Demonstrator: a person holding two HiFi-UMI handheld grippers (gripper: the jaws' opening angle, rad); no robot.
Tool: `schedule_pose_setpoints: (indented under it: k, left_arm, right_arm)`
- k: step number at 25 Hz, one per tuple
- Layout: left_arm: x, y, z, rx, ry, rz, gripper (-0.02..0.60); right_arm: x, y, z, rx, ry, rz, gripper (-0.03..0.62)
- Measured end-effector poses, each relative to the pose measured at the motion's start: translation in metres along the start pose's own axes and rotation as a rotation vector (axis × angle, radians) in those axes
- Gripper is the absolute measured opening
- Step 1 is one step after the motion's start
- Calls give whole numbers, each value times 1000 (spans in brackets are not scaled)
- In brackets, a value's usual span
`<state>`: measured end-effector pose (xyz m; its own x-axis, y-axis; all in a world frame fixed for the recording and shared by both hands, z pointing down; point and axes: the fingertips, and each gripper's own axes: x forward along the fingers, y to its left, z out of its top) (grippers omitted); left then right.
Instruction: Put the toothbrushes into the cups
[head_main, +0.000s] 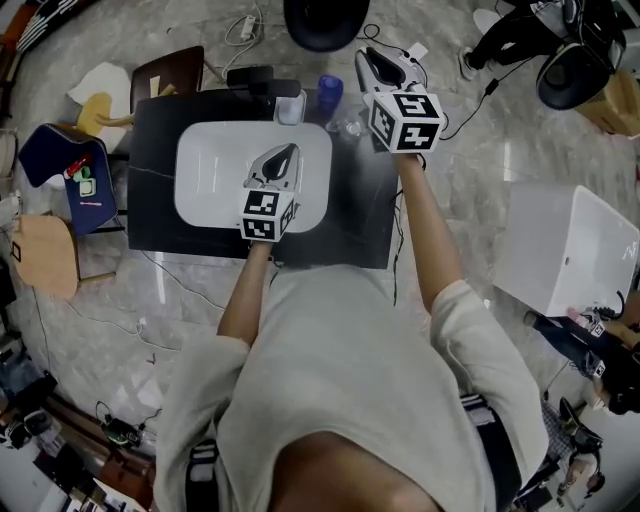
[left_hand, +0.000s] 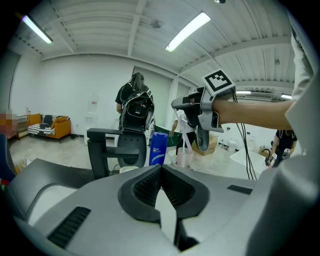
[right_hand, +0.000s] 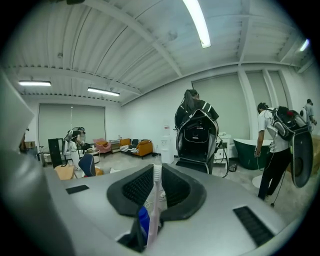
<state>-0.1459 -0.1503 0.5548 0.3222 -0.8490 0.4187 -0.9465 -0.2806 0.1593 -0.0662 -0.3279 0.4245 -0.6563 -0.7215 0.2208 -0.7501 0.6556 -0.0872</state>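
Seen from above, a person in a pale T-shirt (head_main: 350, 400) leans over a black rectangular surface (head_main: 350, 230) that carries a shallow white rectangular basin (head_main: 200, 170). The grey left tongs (head_main: 287, 152) hover over the basin at the centre of the frame. In the left gripper view their ribbed black pads (left_hand: 147, 187) meet at the tips, closed with nothing between them. The grey right tongs (head_main: 368, 60) reach beyond the far edge of the surface, upper right of centre. They are narrow, clamped on a slim pale pink plastic toothbrush (right_hand: 154, 210). In the right gripper view it runs up the middle of the picture between the pads, its white bristle head level with the jaw tips. A blue shape shows low in the gap beside the handle; what it is cannot be told. Along the far edge of the surface, near the top of the head view, stand a clear plastic cup (head_main: 290, 107) and a blue cylindrical bottle (head_main: 329, 95). The left gripper view shows a translucent pink cup (left_hand: 183, 158) just right of the bottle, with a thin pale stem rising from its mouth. The right tongs hang close above that cup. Behind the bottle are a black office chair (left_hand: 117, 145) and a standing figure wearing a black backpack (left_hand: 135, 107).
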Motion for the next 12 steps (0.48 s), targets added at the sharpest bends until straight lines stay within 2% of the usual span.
schedule_pose_setpoints:
  k: [12]
  left_arm:
    - [8, 8, -6, -11, 28, -1, 26]
  right_arm:
    - [18, -1, -53, 20, 85, 6, 64]
